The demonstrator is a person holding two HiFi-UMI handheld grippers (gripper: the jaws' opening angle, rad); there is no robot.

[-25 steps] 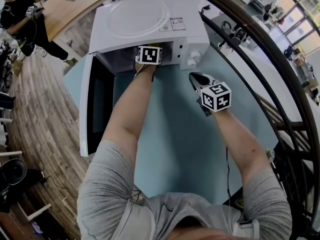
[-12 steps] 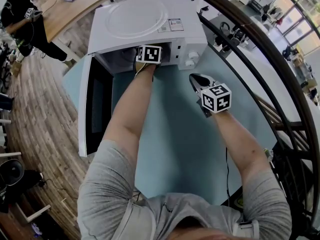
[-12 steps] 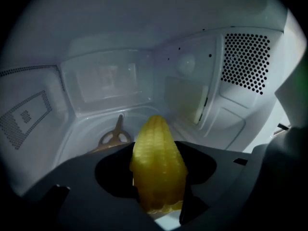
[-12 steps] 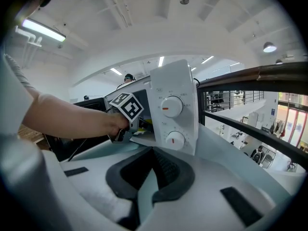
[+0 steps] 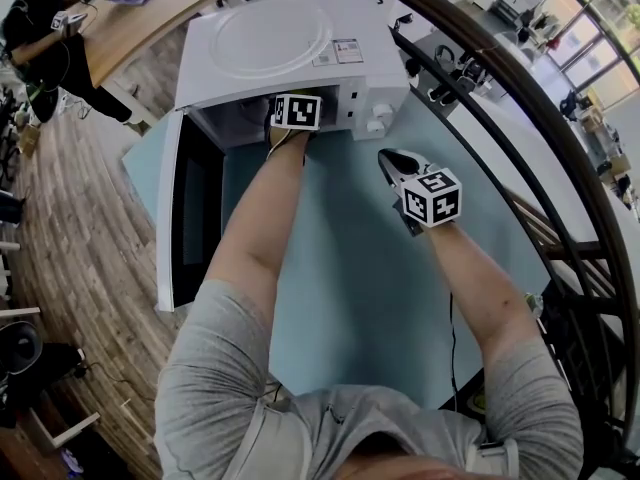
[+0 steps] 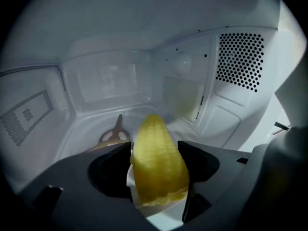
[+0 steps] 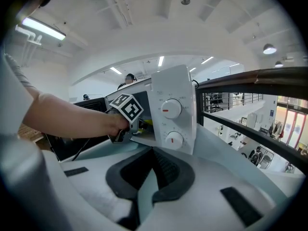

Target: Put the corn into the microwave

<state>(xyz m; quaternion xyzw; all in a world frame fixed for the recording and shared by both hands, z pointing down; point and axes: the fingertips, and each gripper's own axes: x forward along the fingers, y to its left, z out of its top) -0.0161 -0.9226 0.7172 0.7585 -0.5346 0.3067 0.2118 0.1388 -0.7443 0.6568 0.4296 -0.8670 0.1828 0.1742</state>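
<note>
One corn cob [image 6: 159, 170] sits inside the microwave [image 5: 290, 43], tip pointing at the back wall, just right of the single turntable hub [image 6: 114, 134]. It lies between the jaws of the left gripper [image 6: 155, 152], which have just been opening; the hold looks let go, though the right side is hard to judge. The door [image 5: 190, 208] hangs wide open. Two knobs [image 7: 172, 109] face out. The right gripper [image 7: 154, 158] hovers over the blue table [image 5: 350, 268], jaws together and empty.
</note>
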